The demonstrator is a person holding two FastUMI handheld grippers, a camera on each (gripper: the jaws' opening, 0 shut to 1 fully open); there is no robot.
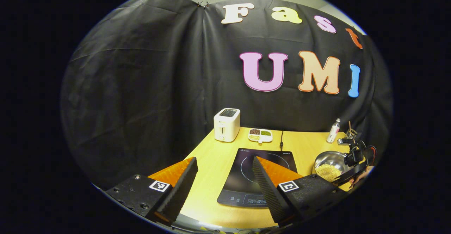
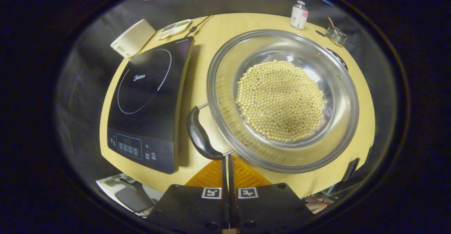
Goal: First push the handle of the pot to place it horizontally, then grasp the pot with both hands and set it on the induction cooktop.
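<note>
My left hand-held gripper (image 1: pixel 225 170) hangs above the near edge of the table (image 1: pixel 211 163) with its two fingers spread wide and nothing between them. Past them lies the induction cooktop (image 1: pixel 246 177), flat on the table, its control strip toward me. Behind it stand a white toaster (image 1: pixel 227 124) and a small divided dish (image 1: pixel 260 135) of beans, with a cord (image 1: pixel 282 139) running back from the cooktop. Far to the right in the left gripper view I can see the pot (image 1: pixel 329 165), a white bottle (image 1: pixel 333 130) and a small glass jar (image 1: pixel 351 132) at the back edge.

My right hand-held gripper (image 2: pixel 226 160) has its fingers brought together with only a thin slit between them. Their tips sit right at the lower end of the pot's near handle (image 2: pixel 199 135), touching or all but touching it; they do not clamp it. That dark handle lies just beside the rim on the side facing the cooktop.

The pot (image 2: pixel 282 98) is a shiny steel one holding a heap of pale yellow beans (image 2: pixel 280 100). It rests on the table just to the right of the cooktop (image 2: pixel 148 100), apart from it, in the right gripper view. A second handle (image 2: pixel 338 59) shows at its far rim.
</note>
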